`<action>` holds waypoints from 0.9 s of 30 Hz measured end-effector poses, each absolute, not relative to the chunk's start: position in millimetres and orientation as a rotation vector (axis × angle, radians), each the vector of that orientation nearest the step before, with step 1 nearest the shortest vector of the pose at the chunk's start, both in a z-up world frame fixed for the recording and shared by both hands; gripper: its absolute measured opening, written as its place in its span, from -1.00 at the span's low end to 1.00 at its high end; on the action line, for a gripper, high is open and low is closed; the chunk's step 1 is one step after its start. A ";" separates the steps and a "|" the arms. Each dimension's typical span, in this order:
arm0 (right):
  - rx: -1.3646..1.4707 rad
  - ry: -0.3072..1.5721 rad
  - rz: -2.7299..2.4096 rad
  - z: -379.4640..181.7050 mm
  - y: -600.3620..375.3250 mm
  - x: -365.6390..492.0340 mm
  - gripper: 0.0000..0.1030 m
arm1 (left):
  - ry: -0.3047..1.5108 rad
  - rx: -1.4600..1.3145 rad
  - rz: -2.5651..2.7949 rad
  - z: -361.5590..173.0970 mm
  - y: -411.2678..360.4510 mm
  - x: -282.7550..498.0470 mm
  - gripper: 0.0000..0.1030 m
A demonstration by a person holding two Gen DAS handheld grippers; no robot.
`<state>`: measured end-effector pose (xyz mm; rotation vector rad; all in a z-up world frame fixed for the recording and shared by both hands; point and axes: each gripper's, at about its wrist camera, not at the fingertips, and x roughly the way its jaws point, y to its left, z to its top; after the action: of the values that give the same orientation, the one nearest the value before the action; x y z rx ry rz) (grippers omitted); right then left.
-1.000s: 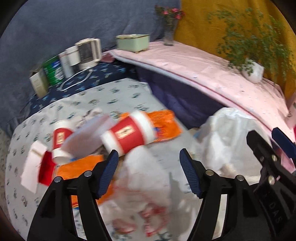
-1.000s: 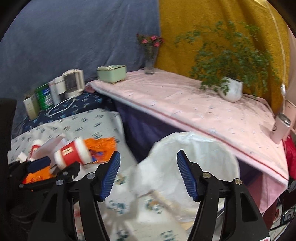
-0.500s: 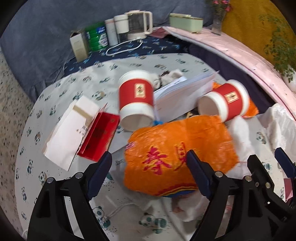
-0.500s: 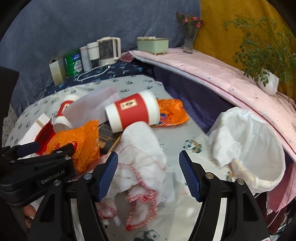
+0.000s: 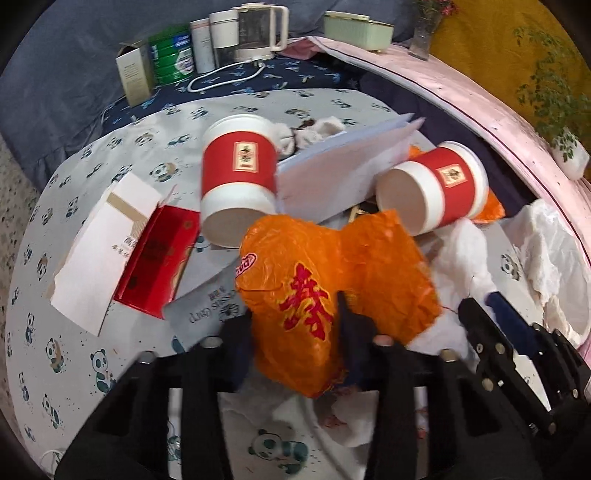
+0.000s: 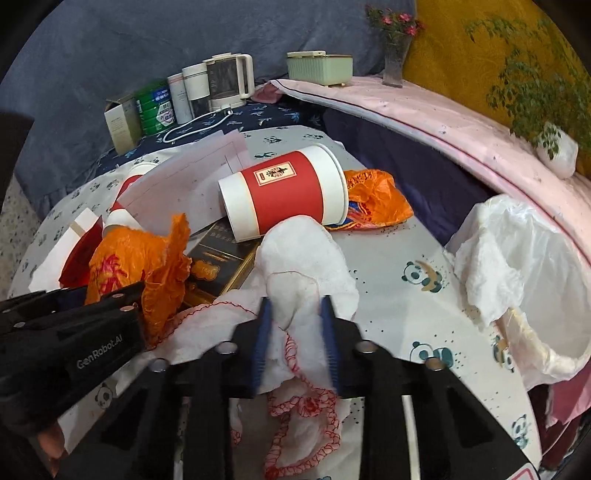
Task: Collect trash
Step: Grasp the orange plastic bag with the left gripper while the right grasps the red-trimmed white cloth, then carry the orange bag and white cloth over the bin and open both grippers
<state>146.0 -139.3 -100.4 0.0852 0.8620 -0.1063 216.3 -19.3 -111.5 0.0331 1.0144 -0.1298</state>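
Note:
My left gripper (image 5: 295, 332) is shut on a crumpled orange plastic bag (image 5: 332, 280), which also shows in the right wrist view (image 6: 140, 266). My right gripper (image 6: 295, 332) is shut on a white cloth with red stitched edging (image 6: 303, 258). Two red and white paper cups lie on their sides (image 5: 238, 177) (image 5: 432, 188); one is in the right wrist view (image 6: 284, 195). A white bag-lined bin (image 6: 524, 280) stands at the table's right edge.
On the panda-print table (image 6: 399, 266) lie a red box (image 5: 155, 254), a white carton (image 5: 99, 243), paper sheets (image 5: 343, 166), a black box (image 6: 218, 262) and a second orange bag (image 6: 373, 203). A kettle (image 5: 255, 33), tins and a potted plant (image 6: 554, 147) stand behind.
Both grippers moved in over the trash pile and closed: the left on the orange bag, the right on the white cloth. Both were open half a second ago.

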 end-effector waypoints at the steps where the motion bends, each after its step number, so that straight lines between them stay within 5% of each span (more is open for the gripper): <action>1: 0.076 0.860 -0.113 -98.7 -139.8 145.1 -0.86 | 1.004 0.042 -0.130 -108.5 -23.6 214.0 -0.52; 6: 0.139 0.843 -0.109 -86.5 -159.8 137.5 -0.91 | 0.974 0.063 -0.154 -95.6 -38.0 206.8 -0.74; 27: 0.139 0.600 -0.308 13.6 -262.3 99.9 -0.95 | 0.823 0.113 -0.313 -25.6 -132.4 191.7 -0.77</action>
<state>99.9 -262.3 13.6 0.1394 0.6001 -0.3077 191.7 -132.4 -25.6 0.1127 0.8229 -0.3126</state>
